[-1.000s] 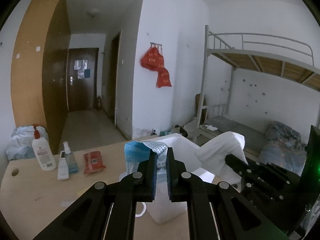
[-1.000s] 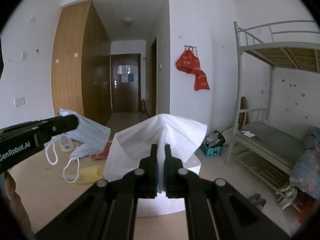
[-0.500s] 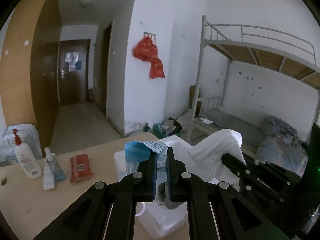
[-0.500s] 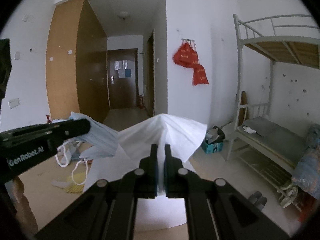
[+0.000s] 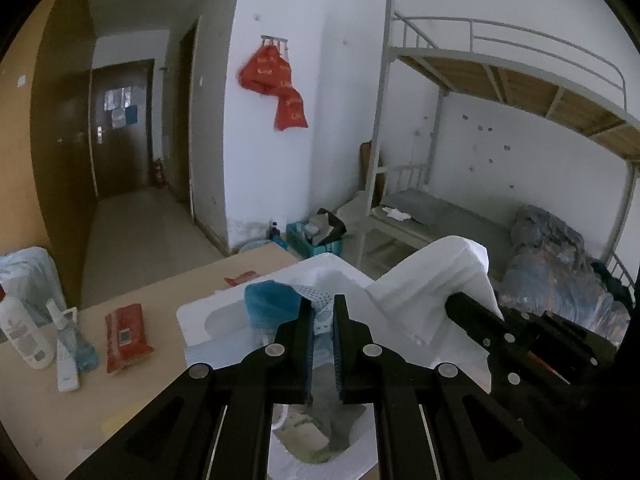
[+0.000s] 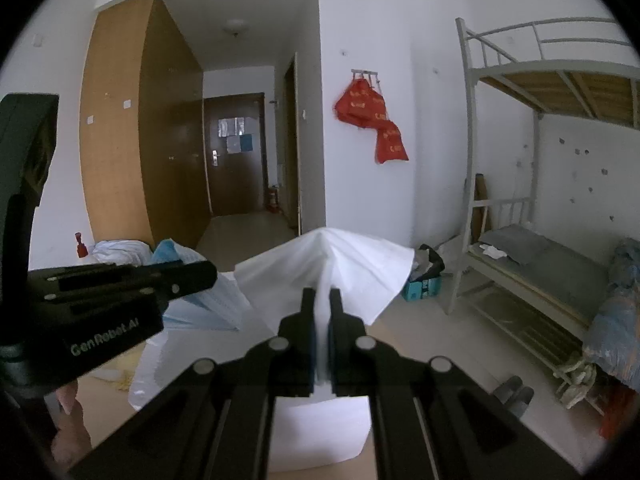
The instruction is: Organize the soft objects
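Tongs status: left tongs point(image 5: 323, 312) were clamped on a blue face mask point(image 5: 276, 306), fingers nearly together with the mask's edge pinched between them. Right tongs point(image 6: 322, 300) were clamped on a white tissue sheet point(image 6: 340, 268), which fanned out ahead of the fingertips.

Both items hung over a white foam box point(image 5: 200, 316) sitting at the far right corner of the wooden surface point(image 5: 132, 400). In the left wrist view the mask sat above the box's left part, the tissue point(image 5: 436, 276) just right of it, held by the right tongs point(image 5: 454, 300) coming in from the right side. Mask and tissue were close together; contact between them could not be told. Inside the box below the left tongs lay something grey-green, too unclear to identify.

In the right wrist view the left tongs point(image 6: 208, 272) entered from the left, with the mask point(image 6: 200, 304) draped under the tip and next to the tissue's left edge.

On the surface left of the box: red wipes packet point(image 5: 127, 338), small spray bottle point(image 5: 74, 340), white tube point(image 5: 66, 372), white pump bottle point(image 5: 24, 336). These stood near each other, apart from the box. Bunk bed point(image 5: 500, 128) and red bags point(image 5: 280, 84) on the wall were in the background.
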`<state>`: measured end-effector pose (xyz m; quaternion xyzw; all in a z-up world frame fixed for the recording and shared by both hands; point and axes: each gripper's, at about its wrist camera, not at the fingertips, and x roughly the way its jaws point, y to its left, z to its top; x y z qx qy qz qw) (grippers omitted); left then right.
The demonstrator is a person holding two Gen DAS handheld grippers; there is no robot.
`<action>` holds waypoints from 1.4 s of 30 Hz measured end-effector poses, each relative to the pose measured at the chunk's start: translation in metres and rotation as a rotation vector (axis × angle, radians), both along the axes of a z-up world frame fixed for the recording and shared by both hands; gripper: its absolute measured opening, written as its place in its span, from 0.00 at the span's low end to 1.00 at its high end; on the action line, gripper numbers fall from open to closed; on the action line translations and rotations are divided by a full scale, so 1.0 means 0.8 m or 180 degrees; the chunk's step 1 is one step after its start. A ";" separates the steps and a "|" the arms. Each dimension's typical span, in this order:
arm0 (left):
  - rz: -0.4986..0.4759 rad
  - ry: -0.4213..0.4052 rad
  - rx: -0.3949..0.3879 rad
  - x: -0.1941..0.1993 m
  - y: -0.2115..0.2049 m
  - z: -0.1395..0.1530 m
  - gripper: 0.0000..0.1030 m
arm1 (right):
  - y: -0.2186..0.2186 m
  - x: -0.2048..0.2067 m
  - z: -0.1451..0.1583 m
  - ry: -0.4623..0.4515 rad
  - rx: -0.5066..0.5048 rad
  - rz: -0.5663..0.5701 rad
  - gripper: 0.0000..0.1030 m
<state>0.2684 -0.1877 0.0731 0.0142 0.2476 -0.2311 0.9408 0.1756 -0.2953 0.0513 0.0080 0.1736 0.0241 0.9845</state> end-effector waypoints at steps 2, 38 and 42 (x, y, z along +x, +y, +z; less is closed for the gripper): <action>-0.0001 -0.0007 0.0031 0.002 -0.005 -0.001 0.09 | -0.001 -0.001 0.001 -0.0003 -0.0002 -0.0008 0.07; 0.0742 -0.0310 0.0210 -0.027 0.062 0.010 0.97 | 0.015 0.020 0.006 0.0021 0.0012 0.0167 0.07; 0.0982 -0.0374 0.0180 -0.036 0.092 0.015 0.97 | 0.029 0.032 0.002 0.0071 0.0025 0.0323 0.07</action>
